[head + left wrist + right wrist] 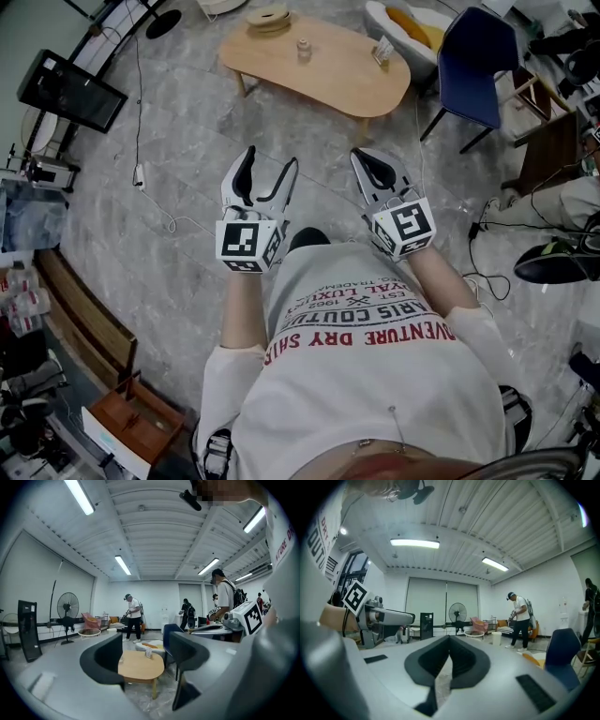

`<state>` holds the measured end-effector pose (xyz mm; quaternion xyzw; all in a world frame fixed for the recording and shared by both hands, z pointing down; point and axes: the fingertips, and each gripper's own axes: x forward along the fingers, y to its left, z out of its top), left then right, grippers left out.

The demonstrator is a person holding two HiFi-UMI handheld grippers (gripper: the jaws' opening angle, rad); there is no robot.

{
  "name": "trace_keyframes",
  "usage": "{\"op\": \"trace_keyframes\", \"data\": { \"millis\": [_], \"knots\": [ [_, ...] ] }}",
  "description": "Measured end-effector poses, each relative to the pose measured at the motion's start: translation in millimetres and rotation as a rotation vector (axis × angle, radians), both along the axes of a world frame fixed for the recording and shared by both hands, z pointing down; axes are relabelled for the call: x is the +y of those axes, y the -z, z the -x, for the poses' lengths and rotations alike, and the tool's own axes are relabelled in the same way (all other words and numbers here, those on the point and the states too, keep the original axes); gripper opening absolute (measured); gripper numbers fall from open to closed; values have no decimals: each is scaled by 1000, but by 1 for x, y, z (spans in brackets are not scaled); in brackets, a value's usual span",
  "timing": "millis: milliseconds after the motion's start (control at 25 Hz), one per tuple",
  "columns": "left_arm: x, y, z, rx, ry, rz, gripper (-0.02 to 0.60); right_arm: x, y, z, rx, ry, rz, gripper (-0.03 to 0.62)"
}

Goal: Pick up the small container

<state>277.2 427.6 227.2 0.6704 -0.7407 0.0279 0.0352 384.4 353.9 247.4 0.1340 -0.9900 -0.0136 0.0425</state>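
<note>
As jaws hover, small container (303, 49) well beyond

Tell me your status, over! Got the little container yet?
Left gripper open, empty. Right gripper shut, empty. Small container on the wooden table ahead, not yet reached. Blue chair beside the table, not in the way.

Table (319, 64) stands ahead of the person, well beyond both grippers. On it: small container (303, 49) near the middle, card stand (382, 52) toward the right end, round stack (269, 19) at the far left end. Chair (478, 61) just right of the table. Standing screen (70, 91) far left, on the floor. Left gripper (271, 161) and right gripper (361, 157) side by side over the floor, apart from the table.
</note>
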Motion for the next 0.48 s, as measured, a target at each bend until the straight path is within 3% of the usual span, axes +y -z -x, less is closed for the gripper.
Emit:
{"op": "trace_keyframes", "data": {
  "millis": [200,480],
  "knots": [
    [-5,-8,9,-15,3,28,298,-10,-10,14,4,8,36,8],
    [-21,-23,60,30,38,28,296,-32,-28,57,49,15,55,8]
  ]
}}
